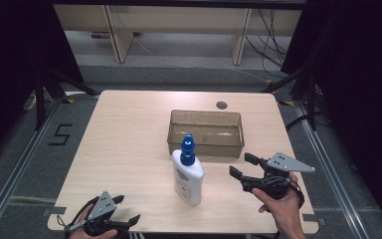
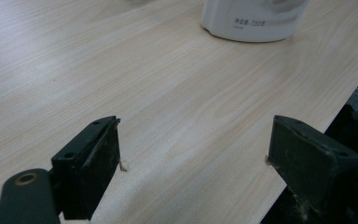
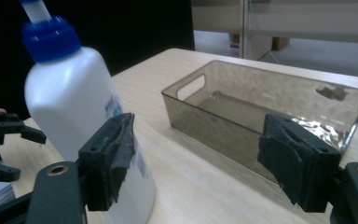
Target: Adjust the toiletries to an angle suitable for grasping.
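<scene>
I hold my left gripper [image 1: 129, 209] at the bottom left of the high view, low over the near edge of the light wooden table [image 1: 124, 144], its jaws spread wide with nothing between them. In the left gripper view my two black jaws rise from the bottom corners with bare wood grain between them, and the rounded white base of the bottle [image 2: 254, 21] sits at the top edge, well apart from the jaws; the table's edge cuts across the lower right of that frame.

My right gripper [image 1: 242, 166] is at the lower right of the high view, held in my right hand [image 1: 281, 206], jaws parted and pointing left toward the white plastic bottle with a blue cap and nozzle [image 1: 187, 175]. That bottle stands upright just below the centre of the frame, near my right gripper but not touching it. In the right gripper view the bottle [image 3: 81, 112] fills the left side, just behind my left-hand jaw, and the jaws stand open around empty space.

The translucent smoky-brown rectangular plastic bin [image 1: 206, 144] lies just beyond the bottle, at the centre of the high view; in the right gripper view the bin [image 3: 214, 121] sits at centre right, with a handle cut-out in its short wall.

My left gripper [image 3: 0, 144] shows at the far left of the right gripper view.
</scene>
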Demonstrator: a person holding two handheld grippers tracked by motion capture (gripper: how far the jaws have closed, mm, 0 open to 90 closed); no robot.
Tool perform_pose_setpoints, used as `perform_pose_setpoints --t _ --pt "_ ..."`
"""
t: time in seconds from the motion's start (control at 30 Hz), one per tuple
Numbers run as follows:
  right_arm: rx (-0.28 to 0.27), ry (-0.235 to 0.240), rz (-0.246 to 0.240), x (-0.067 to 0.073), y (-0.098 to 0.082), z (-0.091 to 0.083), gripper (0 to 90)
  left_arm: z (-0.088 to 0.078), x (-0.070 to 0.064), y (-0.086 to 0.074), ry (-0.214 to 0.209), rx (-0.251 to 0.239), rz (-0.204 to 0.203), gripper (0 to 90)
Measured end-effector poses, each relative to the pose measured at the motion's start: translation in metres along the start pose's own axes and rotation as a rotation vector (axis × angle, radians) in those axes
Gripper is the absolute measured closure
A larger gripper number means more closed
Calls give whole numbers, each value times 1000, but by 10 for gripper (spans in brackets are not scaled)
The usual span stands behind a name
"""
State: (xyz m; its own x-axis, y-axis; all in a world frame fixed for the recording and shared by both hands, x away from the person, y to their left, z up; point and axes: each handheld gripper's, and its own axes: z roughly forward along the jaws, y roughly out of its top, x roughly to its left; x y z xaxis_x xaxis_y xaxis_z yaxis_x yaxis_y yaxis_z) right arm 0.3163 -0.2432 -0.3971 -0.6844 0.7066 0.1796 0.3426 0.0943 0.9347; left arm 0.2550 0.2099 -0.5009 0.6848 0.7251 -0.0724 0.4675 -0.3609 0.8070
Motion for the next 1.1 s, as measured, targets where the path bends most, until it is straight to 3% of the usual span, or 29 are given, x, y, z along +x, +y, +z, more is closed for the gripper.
perform_pose_setpoints --t 0.23,0.27,0.43,0.57,0.7,0.8,0.97,1.03,1.07,1.1 --pt "-21 24 -36 9 14 4 279 0 1 0 -4 1 -2 160" --pt "-10 35 -13 12 15 4 280 1 1 0 5 -9 -3 160" --pt "-23 54 -33 20 24 9 284 0 1 0 0 -2 -2 160" --pt "-32 89 -38 29 30 11 287 1 0 0 2 -15 -13 160" --pt "-54 106 -88 39 37 13 287 1 1 0 -5 -5 -9 160" --pt "-35 143 -71 50 39 16 287 1 1 -1 0 -17 -12 160" --pt "-56 174 -124 57 44 26 287 1 1 0 -8 -10 -11 160" --pt "-42 189 -109 61 45 29 286 0 1 0 -8 -5 -13 160" --pt "-51 194 -121 61 45 31 286 0 0 0 1 -3 -11 160" --pt "-55 203 -121 61 46 33 286 -2 3 0 3 16 16 160"
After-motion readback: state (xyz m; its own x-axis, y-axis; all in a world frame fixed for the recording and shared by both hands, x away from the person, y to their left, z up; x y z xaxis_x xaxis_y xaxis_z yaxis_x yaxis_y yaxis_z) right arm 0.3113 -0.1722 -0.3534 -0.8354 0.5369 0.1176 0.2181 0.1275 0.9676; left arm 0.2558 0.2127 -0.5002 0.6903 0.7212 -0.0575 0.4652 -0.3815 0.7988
